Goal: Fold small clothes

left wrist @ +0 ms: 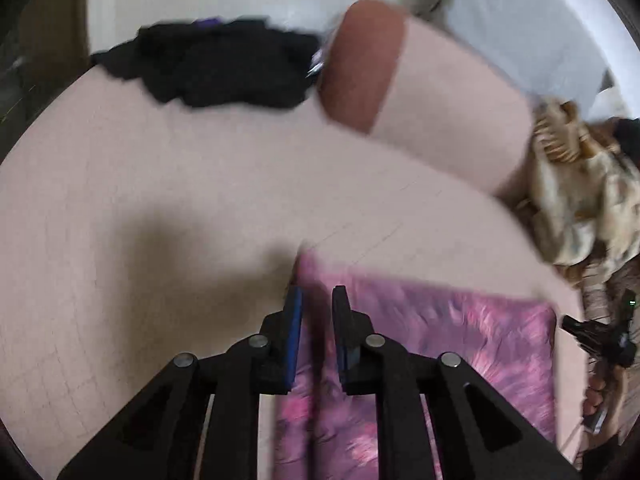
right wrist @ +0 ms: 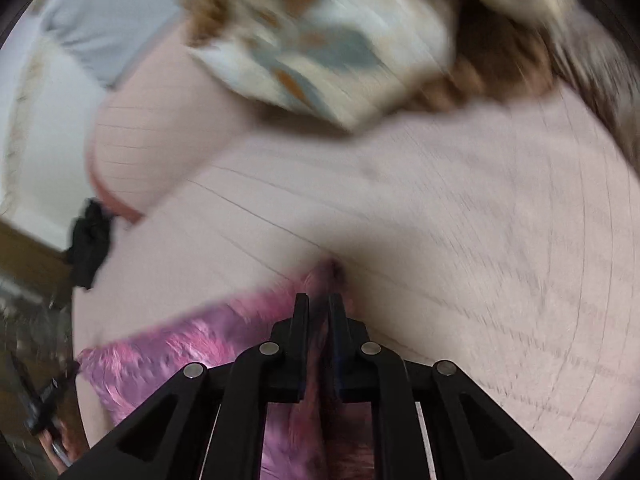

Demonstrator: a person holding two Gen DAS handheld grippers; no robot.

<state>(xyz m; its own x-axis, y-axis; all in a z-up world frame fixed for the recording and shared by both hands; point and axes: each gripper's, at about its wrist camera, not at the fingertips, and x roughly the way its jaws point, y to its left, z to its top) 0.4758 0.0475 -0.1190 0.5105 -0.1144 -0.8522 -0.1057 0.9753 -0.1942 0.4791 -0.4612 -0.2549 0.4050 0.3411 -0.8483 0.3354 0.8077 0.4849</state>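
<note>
A pink and purple tie-dye garment (left wrist: 460, 344) lies spread on the pale pink bed sheet (left wrist: 160, 200). My left gripper (left wrist: 317, 296) is at its left corner with the cloth between its narrowly parted fingers; the grip looks closed on the cloth. In the right wrist view, my right gripper (right wrist: 319, 304) is shut on the opposite corner of the same garment (right wrist: 180, 344), cloth pinched between the fingers. The frames are blurred by motion.
A heap of black clothes (left wrist: 224, 68) lies at the far side of the bed, next to a pink pillow with a brown end (left wrist: 360, 72). A patterned beige cloth (left wrist: 580, 208) lies at the right; it also shows in the right wrist view (right wrist: 320, 40).
</note>
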